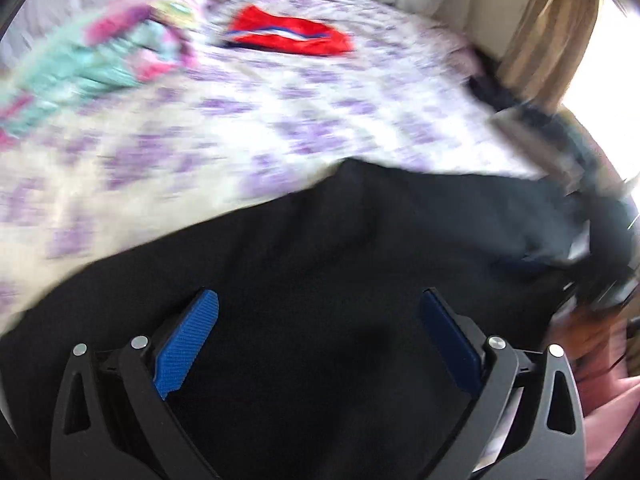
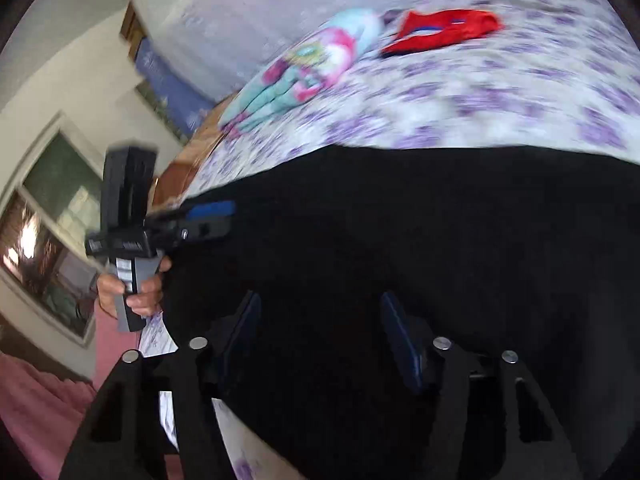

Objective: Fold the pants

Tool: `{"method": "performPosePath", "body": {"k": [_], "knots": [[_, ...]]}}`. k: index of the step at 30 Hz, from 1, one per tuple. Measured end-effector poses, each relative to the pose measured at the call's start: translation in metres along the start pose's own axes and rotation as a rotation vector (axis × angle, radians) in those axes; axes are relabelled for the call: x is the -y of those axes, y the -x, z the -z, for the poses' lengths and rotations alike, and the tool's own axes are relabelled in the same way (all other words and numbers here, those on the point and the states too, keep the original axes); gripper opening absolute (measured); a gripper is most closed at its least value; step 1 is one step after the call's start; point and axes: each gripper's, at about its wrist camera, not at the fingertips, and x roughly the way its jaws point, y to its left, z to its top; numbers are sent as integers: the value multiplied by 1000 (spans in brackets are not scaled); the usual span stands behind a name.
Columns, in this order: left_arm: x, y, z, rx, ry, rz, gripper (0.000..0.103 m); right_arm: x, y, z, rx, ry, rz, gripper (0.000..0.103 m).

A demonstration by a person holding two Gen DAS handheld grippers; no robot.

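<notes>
left wrist view: left gripper (image 1: 319, 334) jaws released over black pants (image 1: 320, 248) on the bed (image 1: 248, 120). right gripper (image 2: 320, 338) jaws apart, gripping nothing; it should pinch 1 edge squarely before folding.

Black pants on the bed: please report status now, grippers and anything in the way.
Left gripper open, above the black pants. Right gripper open, nothing held. Pants spread on floral sheet. Red garment and pastel bundle lie apart, clear.

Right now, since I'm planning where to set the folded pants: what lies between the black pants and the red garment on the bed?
Only bare purple-flowered bedsheet separates the black pants from the red garment, in both wrist views.
</notes>
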Motion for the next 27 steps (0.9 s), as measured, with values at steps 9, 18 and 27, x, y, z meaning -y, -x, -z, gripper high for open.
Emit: {"method": "performPosePath", "body": {"k": [9, 18, 27], "knots": [[6, 51, 20, 94, 116, -24, 99, 19, 66, 13, 245, -81, 191, 80], [110, -26, 20, -41, -63, -34, 99, 2, 11, 5, 104, 33, 203, 78], [113, -1, 43, -37, -142, -113, 99, 98, 109, 43, 253, -213, 330, 31]]}}
